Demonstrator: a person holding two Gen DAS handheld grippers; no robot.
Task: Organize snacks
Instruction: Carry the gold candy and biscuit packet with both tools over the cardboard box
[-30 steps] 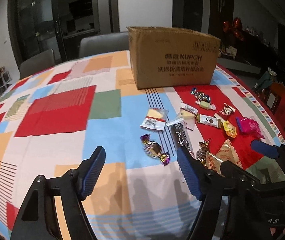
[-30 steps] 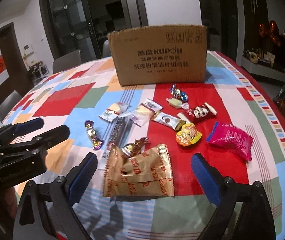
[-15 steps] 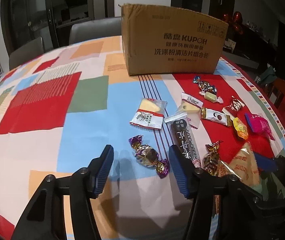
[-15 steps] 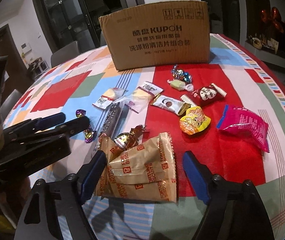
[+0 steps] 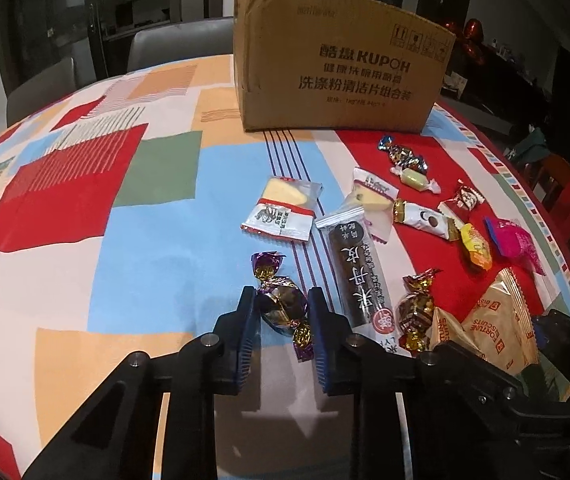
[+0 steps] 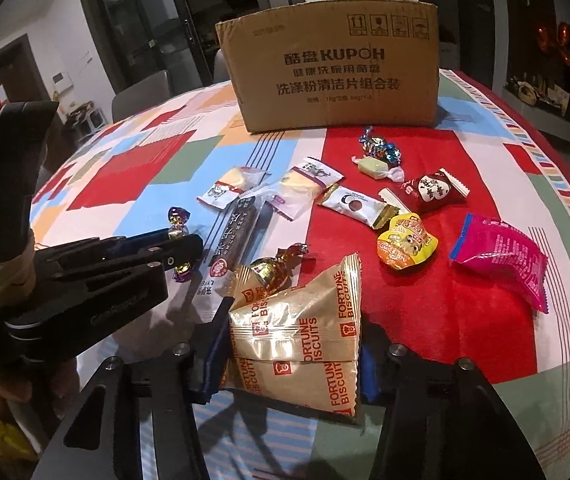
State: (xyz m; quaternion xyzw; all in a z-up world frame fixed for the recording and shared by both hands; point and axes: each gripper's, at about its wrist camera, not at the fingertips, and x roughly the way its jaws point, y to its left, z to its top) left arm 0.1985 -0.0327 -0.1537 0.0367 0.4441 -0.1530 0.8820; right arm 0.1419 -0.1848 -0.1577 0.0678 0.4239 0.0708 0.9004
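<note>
So the left gripper [image 5: 281, 308] has its blue jaws pressed in on both sides of the purple-and-gold foil twist candy [image 5: 283, 306], which sits low in the middle of the left wrist view, lying on the table with its twisted ends poking out above and below the jaws. Over on the right wrist view, the right gripper [image 6: 295, 344] has its jaws clamped on the gold Fortune Biscuits foil packet [image 6: 305, 328], dead centre at the bottom of the frame, and the packet looks puckered up into a peak between them. Just above that packet is a gold-brown foil twist candy [image 6: 271, 266] touching its top edge, and to the left of it a long black bar wrapper with white characters [image 6: 231, 236] runs diagonally. Moving further up the frame there's a white-and-red clear cracker packet [image 6: 231, 186] and another clear packet with a pale biscuit [image 6: 299, 188], then a white-and-gold chocolate wrapper [image 6: 359, 206] beside a dark red candy packet [image 6: 433, 192]. The yellow-orange jelly cup [image 6: 405, 242] sits right of centre, with the pink crinkly snack bag [image 6: 503, 260] near the right edge. A small green wrapped candy [image 6: 375, 168] and a blue foil twist candy [image 6: 377, 145] lie just in front of the brown cardboard box printed KUPOH [image 6: 333, 68] at the top centre. Everything rests on a table with a patchwork red, blue and cream tablecloth [image 5: 85, 208].
</note>
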